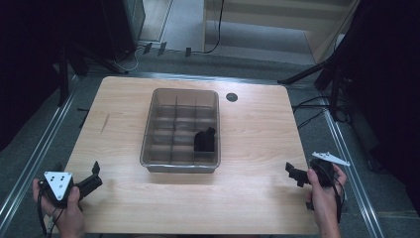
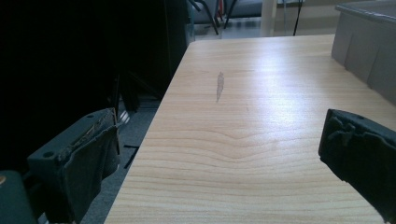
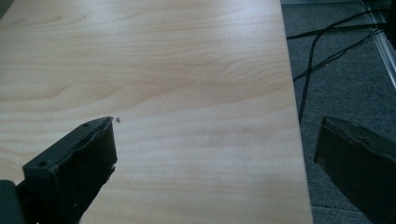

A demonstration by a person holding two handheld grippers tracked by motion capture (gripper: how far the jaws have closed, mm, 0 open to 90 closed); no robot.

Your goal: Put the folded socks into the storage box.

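A translucent grey bin with dividers stands in the middle of the wooden table. A black object sits in its near right compartment. My left gripper is held at the table's near left corner, open, with nothing between its jaws. In the left gripper view the left gripper points across bare wood, with the bin's wall at the upper right. My right gripper hovers at the near right edge, also open and empty. In the right gripper view the right gripper straddles the table's right edge.
A round dark hole lies in the tabletop behind the bin's right corner. A dark scuff marks the wood on the left. Cables run over the grey floor to the right, and black stands rise at both back corners.
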